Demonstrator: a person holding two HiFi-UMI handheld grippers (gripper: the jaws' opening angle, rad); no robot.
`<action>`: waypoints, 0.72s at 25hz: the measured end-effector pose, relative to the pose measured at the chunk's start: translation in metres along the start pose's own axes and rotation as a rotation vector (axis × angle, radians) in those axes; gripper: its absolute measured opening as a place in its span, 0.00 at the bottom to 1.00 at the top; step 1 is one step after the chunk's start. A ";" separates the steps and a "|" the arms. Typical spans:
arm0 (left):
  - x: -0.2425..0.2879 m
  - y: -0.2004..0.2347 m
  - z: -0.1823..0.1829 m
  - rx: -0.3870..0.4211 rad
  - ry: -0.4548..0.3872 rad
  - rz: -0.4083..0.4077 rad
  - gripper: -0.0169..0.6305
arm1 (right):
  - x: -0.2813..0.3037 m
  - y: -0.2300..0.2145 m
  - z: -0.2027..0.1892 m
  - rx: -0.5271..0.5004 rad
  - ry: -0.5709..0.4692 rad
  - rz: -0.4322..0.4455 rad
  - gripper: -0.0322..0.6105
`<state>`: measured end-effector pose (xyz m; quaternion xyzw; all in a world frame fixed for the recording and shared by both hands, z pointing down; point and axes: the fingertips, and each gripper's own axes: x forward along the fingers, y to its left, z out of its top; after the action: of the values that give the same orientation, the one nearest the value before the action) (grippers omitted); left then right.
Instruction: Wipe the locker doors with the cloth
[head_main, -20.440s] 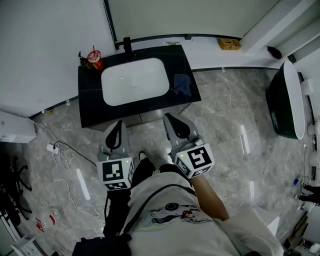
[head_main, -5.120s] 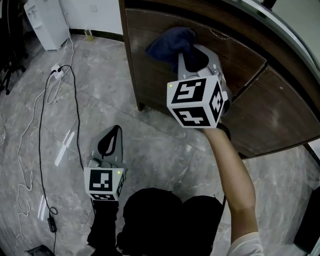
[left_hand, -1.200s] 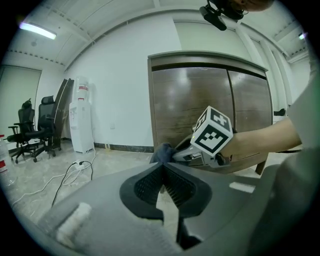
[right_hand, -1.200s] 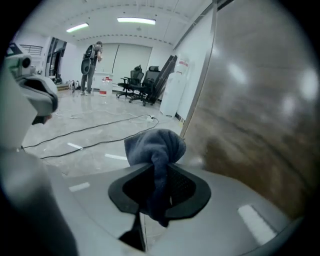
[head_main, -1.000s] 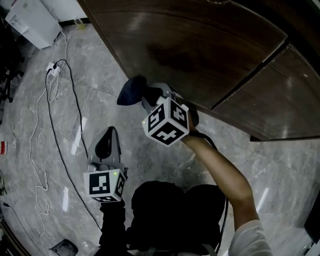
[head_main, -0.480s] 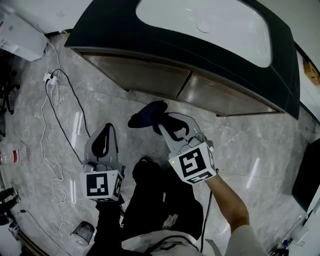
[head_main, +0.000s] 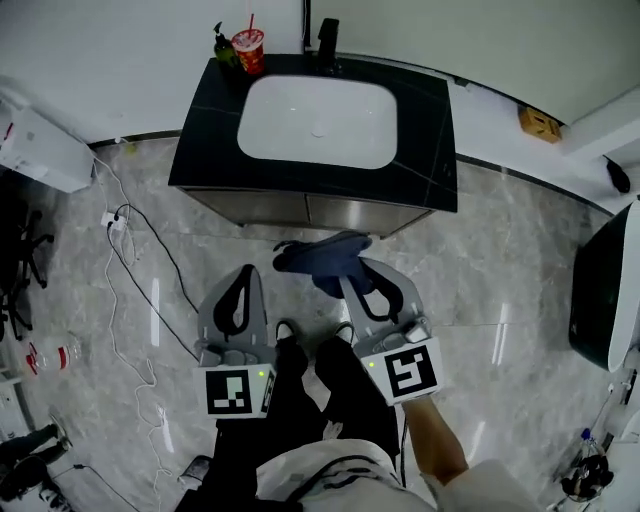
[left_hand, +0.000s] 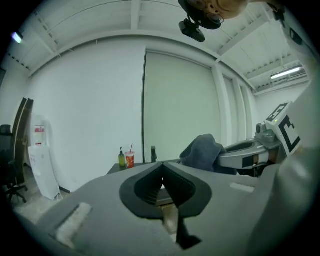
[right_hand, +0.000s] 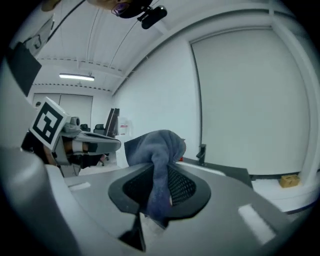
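Observation:
The cabinet doors (head_main: 305, 208) are brown panels under a black countertop (head_main: 430, 140) with a white basin (head_main: 318, 120). In the head view my right gripper (head_main: 352, 268) is shut on a dark blue cloth (head_main: 318, 258), held clear of the doors over the floor. In the right gripper view the cloth (right_hand: 159, 155) is bunched above the jaws and hangs down between them. My left gripper (head_main: 243, 275) stays beside it on the left, shut with nothing in it. In the left gripper view its jaws (left_hand: 162, 172) meet, and the cloth (left_hand: 202, 151) shows at the right.
A red cup (head_main: 248, 47), a green bottle (head_main: 222, 42) and a black faucet (head_main: 326, 38) stand at the back of the counter. A white unit (head_main: 35, 150), cables with a power strip (head_main: 110, 222) and a bottle (head_main: 50, 352) lie left. A dark tub (head_main: 600, 290) stands right.
Both grippers have risen and drawn back from the cabinet doors. The view now looks down on the whole vanity. The cloth stays in the right gripper.

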<state>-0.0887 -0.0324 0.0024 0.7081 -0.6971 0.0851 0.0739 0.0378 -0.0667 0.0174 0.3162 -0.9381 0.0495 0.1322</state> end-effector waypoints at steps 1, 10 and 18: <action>-0.008 -0.007 0.018 0.004 -0.011 -0.010 0.03 | -0.015 -0.005 0.014 0.012 -0.010 -0.034 0.17; -0.085 -0.044 0.095 0.016 -0.079 -0.138 0.03 | -0.117 0.016 0.101 -0.039 -0.150 -0.245 0.17; -0.153 -0.047 0.112 0.034 -0.085 -0.228 0.03 | -0.171 0.069 0.124 0.017 -0.215 -0.362 0.16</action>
<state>-0.0420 0.0922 -0.1402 0.7868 -0.6130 0.0579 0.0414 0.1002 0.0657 -0.1504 0.4840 -0.8744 -0.0012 0.0352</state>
